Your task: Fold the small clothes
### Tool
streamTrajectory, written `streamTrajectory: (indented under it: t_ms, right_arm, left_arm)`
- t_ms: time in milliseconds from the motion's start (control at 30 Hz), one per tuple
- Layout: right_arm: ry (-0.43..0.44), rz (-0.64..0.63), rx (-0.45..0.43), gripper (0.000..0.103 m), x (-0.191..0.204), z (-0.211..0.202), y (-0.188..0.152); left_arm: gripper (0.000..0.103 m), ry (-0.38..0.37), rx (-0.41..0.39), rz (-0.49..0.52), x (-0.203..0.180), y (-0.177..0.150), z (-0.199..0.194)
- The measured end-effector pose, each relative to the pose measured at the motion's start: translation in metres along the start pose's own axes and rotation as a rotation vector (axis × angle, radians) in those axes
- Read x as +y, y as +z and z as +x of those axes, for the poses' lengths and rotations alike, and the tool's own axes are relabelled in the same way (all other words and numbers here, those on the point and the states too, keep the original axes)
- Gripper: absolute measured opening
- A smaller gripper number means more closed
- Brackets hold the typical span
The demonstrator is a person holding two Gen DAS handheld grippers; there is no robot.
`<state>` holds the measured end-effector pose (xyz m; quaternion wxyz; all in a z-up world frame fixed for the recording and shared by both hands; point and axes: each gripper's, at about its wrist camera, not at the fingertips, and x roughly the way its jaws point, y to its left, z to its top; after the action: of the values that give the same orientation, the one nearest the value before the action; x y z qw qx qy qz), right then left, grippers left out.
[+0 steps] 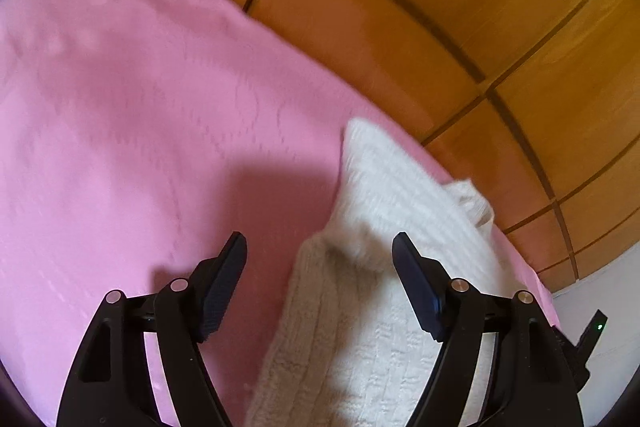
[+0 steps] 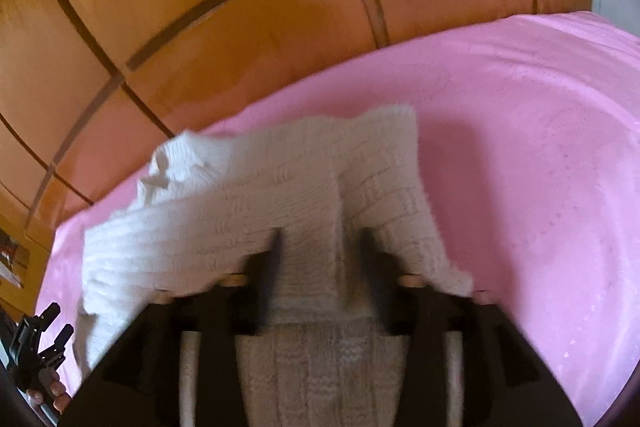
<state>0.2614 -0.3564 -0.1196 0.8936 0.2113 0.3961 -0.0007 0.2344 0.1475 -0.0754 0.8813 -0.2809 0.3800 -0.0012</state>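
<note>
A cream cable-knit sweater (image 1: 384,187) lies partly folded on the pink bedspread (image 1: 120,107), near its edge. My left gripper (image 1: 320,241) hovers over the sweater's lower part, open, with nothing pinched between its black fingers (image 1: 228,267). In the right wrist view the sweater (image 2: 248,195) is bunched and draped over my right gripper (image 2: 322,239). Its jaws stand apart, with a fold of knit lying loosely between the blurred fingers (image 2: 274,259). The left gripper (image 2: 60,319), held by a hand, shows at the lower left of that view.
A wooden wardrobe front (image 1: 460,7) with dark panel seams rises right behind the bed's edge. The pink bedspread (image 2: 540,167) stretches wide to the right of the sweater. A black part with a green light (image 1: 594,331) sits at the right rim.
</note>
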Motion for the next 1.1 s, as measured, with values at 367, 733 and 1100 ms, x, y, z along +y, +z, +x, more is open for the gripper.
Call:
streamTrajectory:
  t_ms: [367,733,1100]
  right_arm:
    - [0.042,-0.214,-0.044,0.071,0.064,-0.017,-0.012]
    - [0.005,-0.262,0.023,0.074,0.075,0.025,-0.024]
    - [-0.065,-0.353,0.015,0.09,0.089,0.047,-0.044]
  left_arm:
    - [0.074,-0.072,0.075,-0.041,-0.013,0.063,0.056]
    - [0.011,-0.096,0.154,-0.024,-0.033,0.064,0.112]
    - [0.024,0.223,0.018,0.247,-0.065,0.036,0.099]
